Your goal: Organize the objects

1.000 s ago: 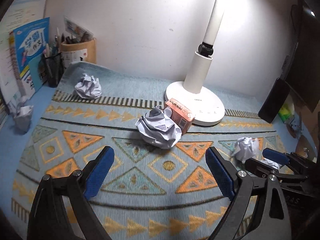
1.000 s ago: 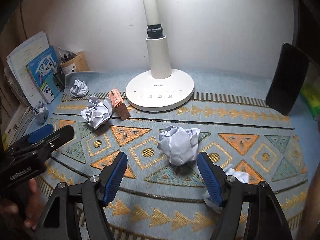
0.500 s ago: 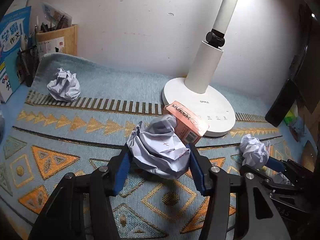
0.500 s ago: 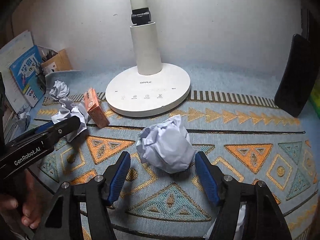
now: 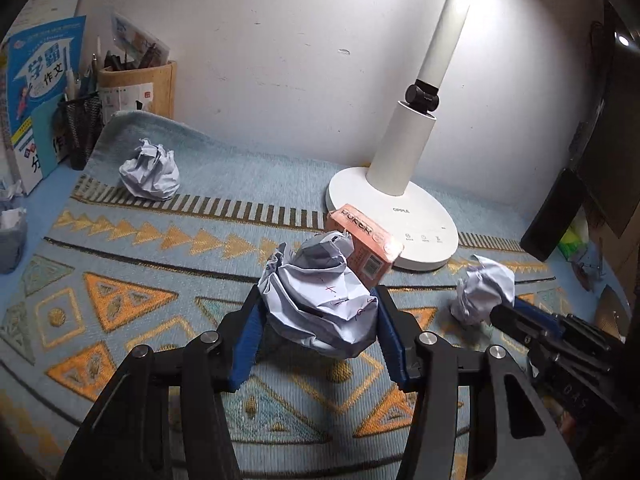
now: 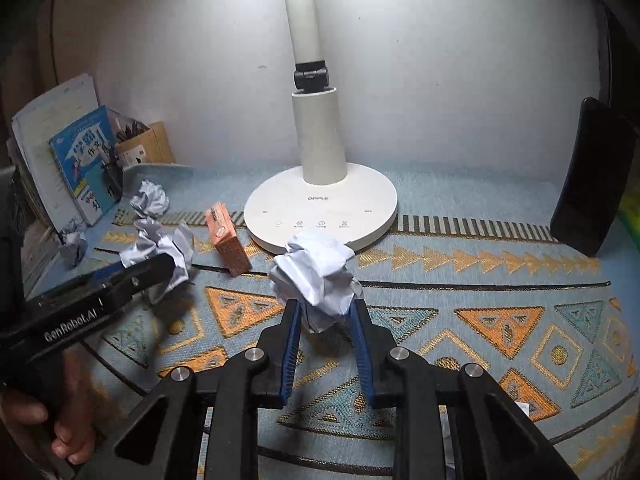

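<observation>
Item: left gripper (image 5: 318, 336), black frame with blue pads, jaws closed narrowly on a large crumpled paper ball (image 5: 320, 300), the pads pressing it on both sides; the ball sat just in front of an orange card box (image 5: 362, 246) marked POKER, which lay against the base of a white desk lamp (image 5: 394, 216). Item: right gripper (image 6: 326, 340), same make, jaws drawn in on a second crumpled paper ball (image 6: 316, 276), held by its lower part directly before the lamp base (image 6: 320, 210). Whether either ball was lifted clear of the surface could not be told. Item: patterned mat (image 5: 120, 280), pale blue with orange triangles and diamonds, covering the tabletop. Item: third paper ball (image 5: 150, 170), loose, at the far left of the mat near its striped border. Item: fourth, smaller paper wad (image 6: 74, 240), off the mat's left edge. Item: blue-covered workbook (image 5: 40, 96), standing at the left wall beside a black mesh pen cup (image 5: 82, 128) and a wooden holder (image 5: 138, 88) filled with pens. Item: black phone (image 6: 592, 176), leaning upright at the far right. Item: a hand (image 6: 60, 420), partly visible at the left gripper's handle in the right wrist view.
</observation>
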